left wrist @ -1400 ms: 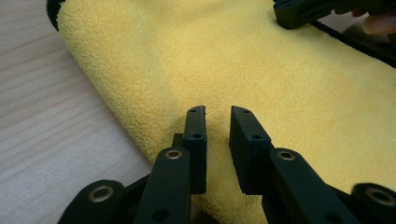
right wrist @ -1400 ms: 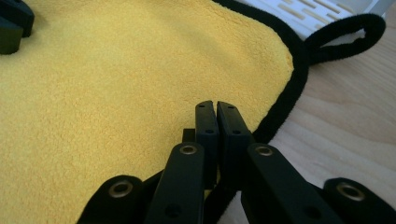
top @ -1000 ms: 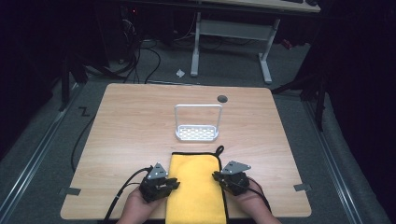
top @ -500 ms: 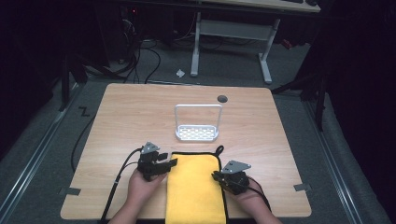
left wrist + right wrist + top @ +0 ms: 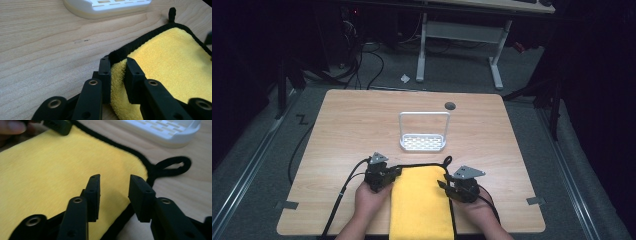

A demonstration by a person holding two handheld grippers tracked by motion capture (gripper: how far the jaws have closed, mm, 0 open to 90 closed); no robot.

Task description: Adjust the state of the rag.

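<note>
Two grippers are sitting at the near end of the worktop (image 5: 342, 125), one on each side of a yellow cloth (image 5: 421, 200) with black trim; the cloth's near end is running off the bottom of the high view, so how far it goes is anyone's guess. The left gripper (image 5: 117, 67) has just been closing, and its jaws are pinching the cloth's far left corner, trim and pile bunched between them. The right gripper (image 5: 113, 186) has just been opening; its jaws are standing apart over the cloth's right edge, gripping nothing, near the black hanging loop (image 5: 172, 166). A white rack (image 5: 423, 131) is standing just beyond the cloth, cut off in both gripper views.
</note>
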